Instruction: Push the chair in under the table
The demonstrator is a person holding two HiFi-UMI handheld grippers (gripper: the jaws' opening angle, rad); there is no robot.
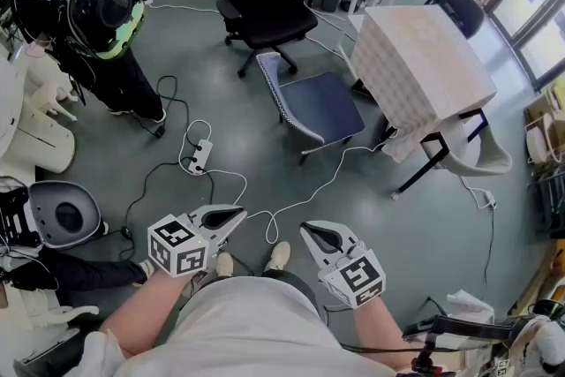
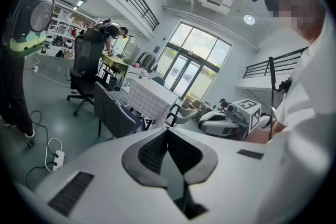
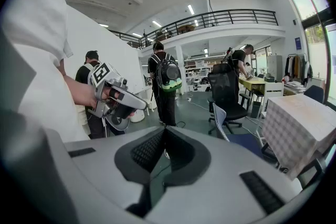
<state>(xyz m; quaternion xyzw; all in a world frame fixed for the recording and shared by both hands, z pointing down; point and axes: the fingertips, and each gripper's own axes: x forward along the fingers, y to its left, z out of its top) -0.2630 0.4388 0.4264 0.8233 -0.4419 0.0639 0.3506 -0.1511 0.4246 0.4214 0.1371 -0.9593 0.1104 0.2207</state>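
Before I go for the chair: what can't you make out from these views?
- Space under the table: head view, hidden by its top and the hanging cloth; can't tell if it is free.
- Legs of the chair: head view, mostly hidden under its seat.
- Far end of the cable: head view, lost under the cloth.
- Table's far side: right gripper view, cut off by the picture edge.
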